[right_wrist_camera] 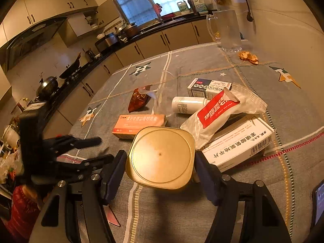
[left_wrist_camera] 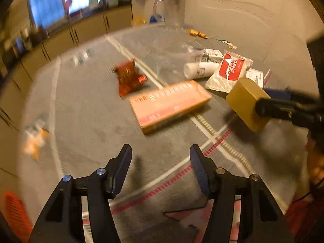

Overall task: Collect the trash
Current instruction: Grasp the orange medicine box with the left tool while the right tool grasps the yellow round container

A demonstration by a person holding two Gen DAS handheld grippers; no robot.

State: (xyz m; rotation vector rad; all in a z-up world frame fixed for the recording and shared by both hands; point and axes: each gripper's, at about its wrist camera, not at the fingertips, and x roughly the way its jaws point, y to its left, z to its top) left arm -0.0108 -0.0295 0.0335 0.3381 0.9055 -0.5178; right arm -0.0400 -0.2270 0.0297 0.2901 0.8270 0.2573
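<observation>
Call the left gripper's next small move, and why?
Probably ease the left gripper forward and down onto the orange carton. Its jaws are open and empty, the carton is the nearest piece ahead, and the right gripper is already shut on the gold tin.

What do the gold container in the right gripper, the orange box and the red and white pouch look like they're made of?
Gold container: probably metal or metallic-coated plastic, satin sheen, moulded rim and a centre dimple. Orange box: printed cardboard, sharp folded edges, matte. Red and white pouch: soft plastic film, glossy, wrinkled, with a crimped edge.
</observation>
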